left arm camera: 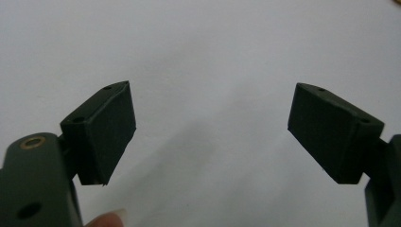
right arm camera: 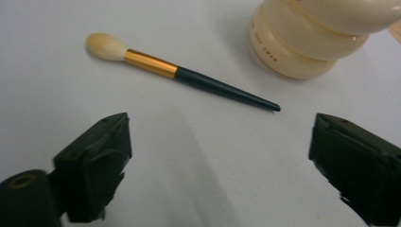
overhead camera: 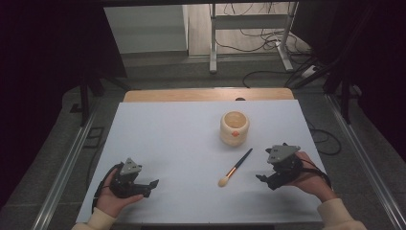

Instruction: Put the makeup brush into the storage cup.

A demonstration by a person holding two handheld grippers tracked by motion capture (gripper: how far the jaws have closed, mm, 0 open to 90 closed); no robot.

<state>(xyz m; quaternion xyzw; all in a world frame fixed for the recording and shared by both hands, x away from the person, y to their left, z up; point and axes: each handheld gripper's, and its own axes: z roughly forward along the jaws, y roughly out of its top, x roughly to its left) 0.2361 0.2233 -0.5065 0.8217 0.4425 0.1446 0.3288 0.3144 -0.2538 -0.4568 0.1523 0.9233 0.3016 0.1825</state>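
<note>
Right gripper point(right arm camera: 220, 156) fingers spread wide and empty just short of the makeup brush point(right arm camera: 176, 72) lying flat on the worktop point(overhead camera: 182, 139) beside the cream jar point(overhead camera: 234, 128); likely to skid or roll that thin tapered handle away on closing.

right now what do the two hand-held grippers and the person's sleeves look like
Both are black. The left hand-held gripper and the right hand-held gripper each carry a grey three-cornered plate on top and trail a black cable. Seen close, the jaws are blocky, matte black wedges with small screw holes; a brass-coloured ring sits on the body. The person wears cream sleeves.
</note>
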